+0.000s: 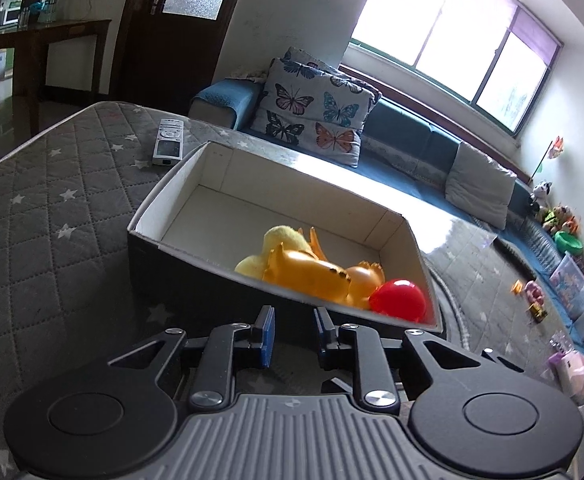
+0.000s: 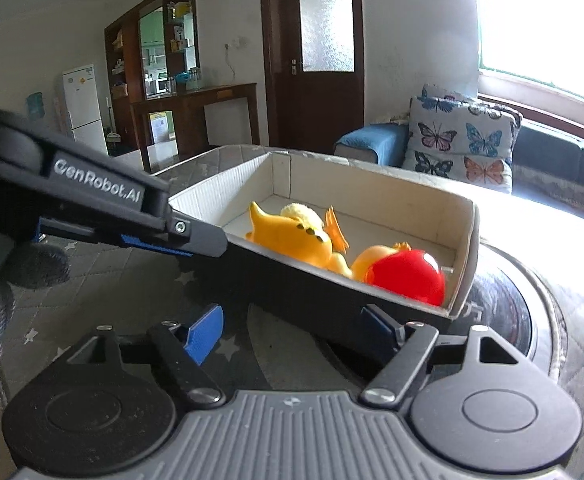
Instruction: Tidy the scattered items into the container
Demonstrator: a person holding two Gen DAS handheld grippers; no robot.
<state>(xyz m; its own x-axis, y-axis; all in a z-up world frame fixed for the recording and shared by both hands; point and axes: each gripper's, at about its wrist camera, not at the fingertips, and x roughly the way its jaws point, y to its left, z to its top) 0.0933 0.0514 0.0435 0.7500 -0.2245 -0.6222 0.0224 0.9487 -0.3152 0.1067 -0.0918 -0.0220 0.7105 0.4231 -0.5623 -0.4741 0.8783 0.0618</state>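
We hold a gripper in each hand, and both point at a box [image 1: 180,248] on a grey padded cover with white stars [image 1: 52,184].

The box is dark outside and white inside. In it we see a soft yellow toy [image 1: 282,240], an orange plastic toy [image 1: 311,276] lying partly on top of it, and a red ball [image 1: 399,300]. The ball sits in the near corner, touching the orange toy.

Our left gripper [image 1: 292,334] is just in front of the box's near wall. Its blue pads [image 1: 267,336] have a small gap between them. Nothing is in the gap, so it holds nothing. From the right wrist camera we see this same gripper from the side, with its tip right by the box's near edge. We cannot tell if it touches the box.

Our right gripper [image 2: 295,330] is open wide. Its blue fingers [image 2: 206,332] stand far apart, with the low corner of the box in the space between them. The pads do not press on the box, and this gripper holds nothing.

A grey remote [image 1: 168,142] lies on the cover behind the box, a little way off. Past it is a blue sofa [image 1: 411,136] with a butterfly pillow [image 1: 311,112]. More toys [image 1: 555,216] lie far off by the wall.
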